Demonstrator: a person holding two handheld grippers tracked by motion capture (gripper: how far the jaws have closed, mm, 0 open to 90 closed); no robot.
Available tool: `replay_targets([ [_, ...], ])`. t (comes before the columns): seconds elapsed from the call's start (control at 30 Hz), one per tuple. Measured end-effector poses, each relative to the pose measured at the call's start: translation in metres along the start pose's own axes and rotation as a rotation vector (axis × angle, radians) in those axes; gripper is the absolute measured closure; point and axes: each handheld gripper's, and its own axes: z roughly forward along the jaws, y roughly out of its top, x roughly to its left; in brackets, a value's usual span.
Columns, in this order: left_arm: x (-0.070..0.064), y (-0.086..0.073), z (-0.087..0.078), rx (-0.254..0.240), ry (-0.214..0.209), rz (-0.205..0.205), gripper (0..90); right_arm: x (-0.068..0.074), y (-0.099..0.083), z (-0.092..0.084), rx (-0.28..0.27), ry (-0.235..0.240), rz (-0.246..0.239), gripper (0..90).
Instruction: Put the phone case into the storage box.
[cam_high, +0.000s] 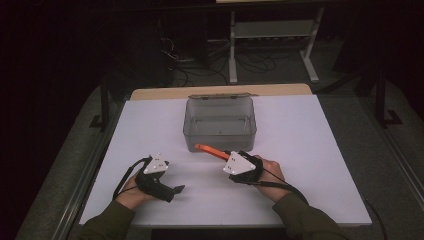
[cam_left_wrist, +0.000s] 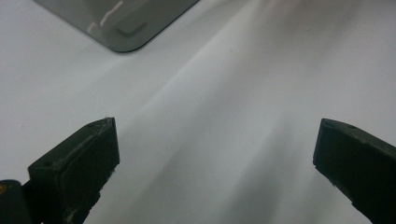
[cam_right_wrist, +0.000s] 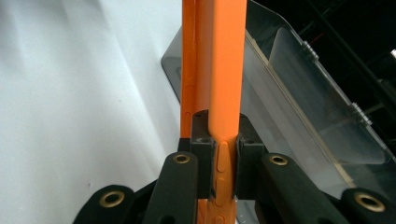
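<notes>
While its two black jaws press in from either side on a long orange tool (cam_right_wrist: 219, 84), the right gripper (cam_right_wrist: 218, 154) pinches that tool near one end, so the orange body runs straight up between the pads and away from the camera. In the high view the same tool (cam_high: 210, 150) sticks out from the right gripper (cam_high: 231, 159) toward the near wall of the clear plastic box (cam_high: 220, 131), its free tip lying just in front of that wall and a little left of the box's middle; whether the tip touches the box cannot be told. The box stands open, its lid tipped back on the far side. The left gripper (cam_left_wrist: 215, 172) has its jaws spread wide with only bare white table (cam_left_wrist: 224, 93) between them, and a rounded corner of the box (cam_left_wrist: 126, 32) shows beyond them. Seen from above, the left gripper (cam_high: 167, 189) lies near the front left of the box, well apart from it, held in the person's left hand (cam_high: 134, 192).
</notes>
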Motion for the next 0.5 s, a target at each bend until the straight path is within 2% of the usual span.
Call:
replay_targets([
  [0.23,0.0,0.0,0.0,-0.004,0.003,-0.002,0.0,-0.008,-0.002,0.0,0.001,0.043,0.083,80.6],
  [0.5,-0.001,0.0,0.0,-0.005,0.006,0.003,0.0,-0.014,-0.004,0.0,0.001,0.087,0.157,80.6],
])
